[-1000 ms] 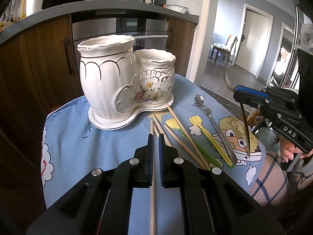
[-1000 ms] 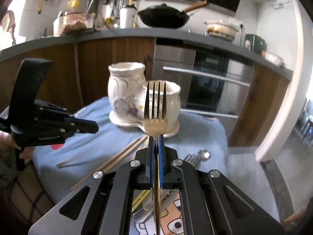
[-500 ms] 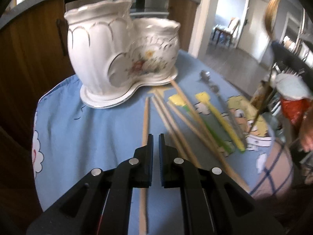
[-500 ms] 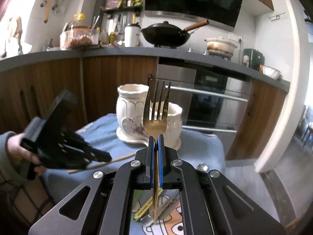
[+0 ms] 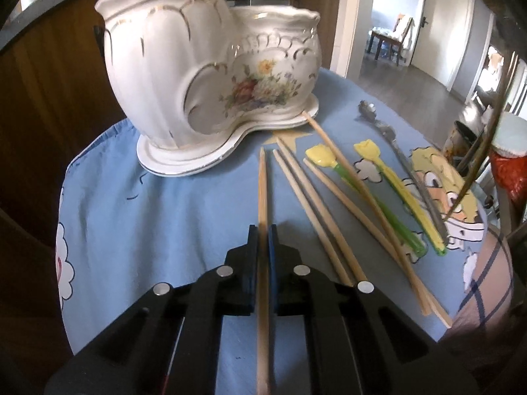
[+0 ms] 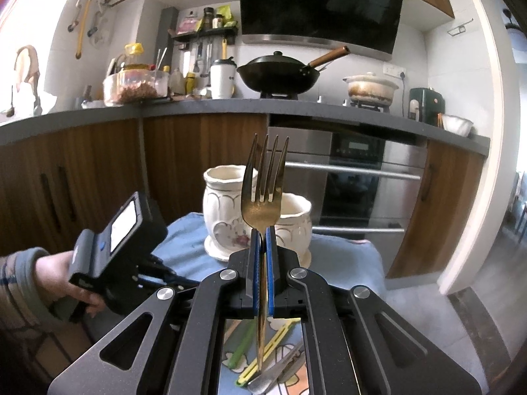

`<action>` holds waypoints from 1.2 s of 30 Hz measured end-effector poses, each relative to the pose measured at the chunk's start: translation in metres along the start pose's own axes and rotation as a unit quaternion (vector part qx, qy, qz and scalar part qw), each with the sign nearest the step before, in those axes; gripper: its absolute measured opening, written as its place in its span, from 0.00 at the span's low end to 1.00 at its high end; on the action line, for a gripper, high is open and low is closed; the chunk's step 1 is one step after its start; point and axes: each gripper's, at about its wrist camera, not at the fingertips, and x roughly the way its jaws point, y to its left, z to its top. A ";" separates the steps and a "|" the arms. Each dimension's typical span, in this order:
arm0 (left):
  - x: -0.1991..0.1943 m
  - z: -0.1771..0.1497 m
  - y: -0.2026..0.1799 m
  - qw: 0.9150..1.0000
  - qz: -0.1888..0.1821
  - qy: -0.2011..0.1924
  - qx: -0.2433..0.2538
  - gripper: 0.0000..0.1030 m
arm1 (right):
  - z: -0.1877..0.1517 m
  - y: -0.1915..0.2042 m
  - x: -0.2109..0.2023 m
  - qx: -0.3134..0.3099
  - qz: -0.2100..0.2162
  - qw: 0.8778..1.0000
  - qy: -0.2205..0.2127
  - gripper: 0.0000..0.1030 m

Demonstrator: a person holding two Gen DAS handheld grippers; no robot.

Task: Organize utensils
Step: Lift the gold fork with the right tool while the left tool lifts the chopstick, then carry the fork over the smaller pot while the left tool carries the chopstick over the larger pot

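L tongs [image 5: 263,240] clamped on a chopstick [image 5: 262,184], tip toward the ceramic holder [image 5: 210,65]. R tongs [image 6: 262,243] grip a gold fork [image 6: 262,191] upright, tines up. More chopsticks [image 5: 316,197] & spoons [image 5: 392,171] lie on blue-clothed tabletop [image 5: 158,214]; holder beyond.

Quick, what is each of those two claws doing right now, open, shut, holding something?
Left gripper: shut on a wooden chopstick.
Right gripper: shut on a gold fork, prongs up.
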 end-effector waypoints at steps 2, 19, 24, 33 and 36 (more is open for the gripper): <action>-0.009 0.000 0.000 1.000 -0.007 -0.013 0.001 0.06 | 0.003 -0.001 0.001 0.002 -0.001 1.000 -0.002 0.04; -0.137 0.052 0.016 0.971 -0.031 -0.236 0.000 0.06 | 0.060 -0.021 0.028 0.019 0.011 0.999 -0.045 0.04; -0.141 0.089 0.040 0.960 -0.034 -0.276 -0.035 0.06 | 0.088 -0.029 0.049 0.021 0.004 0.998 -0.061 0.04; -0.120 0.139 0.069 0.934 -0.032 -0.343 -0.094 0.06 | 0.123 -0.041 0.081 0.036 -0.013 0.995 -0.097 0.04; -0.107 0.148 0.073 0.928 -0.014 -0.357 -0.104 0.06 | 0.124 -0.046 0.094 0.044 -0.019 0.993 -0.105 0.04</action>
